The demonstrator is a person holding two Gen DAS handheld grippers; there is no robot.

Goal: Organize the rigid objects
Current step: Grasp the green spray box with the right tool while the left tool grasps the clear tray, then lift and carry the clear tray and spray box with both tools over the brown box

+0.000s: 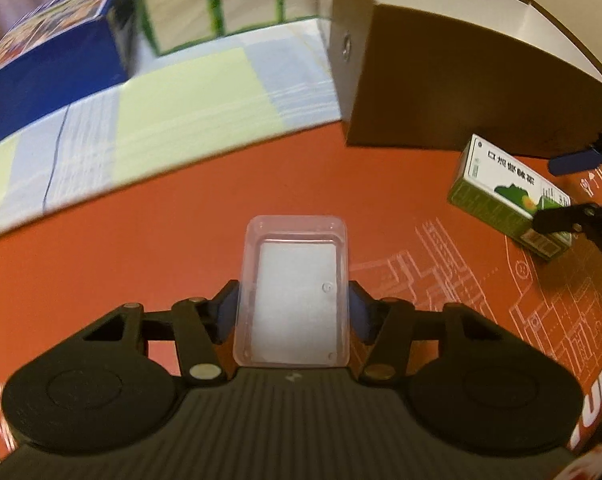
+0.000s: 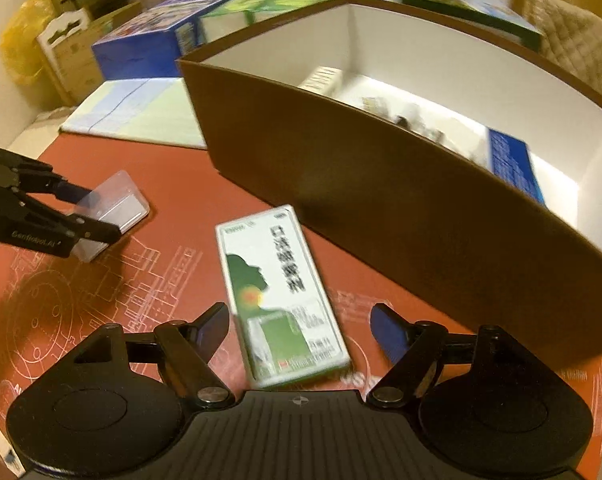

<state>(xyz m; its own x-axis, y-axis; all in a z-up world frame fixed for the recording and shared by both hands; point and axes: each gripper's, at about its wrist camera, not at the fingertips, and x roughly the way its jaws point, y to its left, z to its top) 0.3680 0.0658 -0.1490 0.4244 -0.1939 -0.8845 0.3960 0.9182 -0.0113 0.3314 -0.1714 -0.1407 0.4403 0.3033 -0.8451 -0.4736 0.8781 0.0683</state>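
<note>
- Brown box (image 2: 401, 200) stands open-topped at the far side of the table (image 1: 141, 260), ready as the bin.
- Your right claw (image 2: 299, 326) is wide, straddling the green carton (image 2: 279, 292), pads apart from it.
- Your left claw (image 1: 293, 308) pinches the clear case (image 1: 295, 288) by its long sides.

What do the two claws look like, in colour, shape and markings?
Both are matte black plastic. Each has a ribbed central body, two round housings at the sides and jointed link arms with metal pivot pins. The fingers end in blue pads. The left claw carries white lettering on one arm. The right claw looks the same.
</note>
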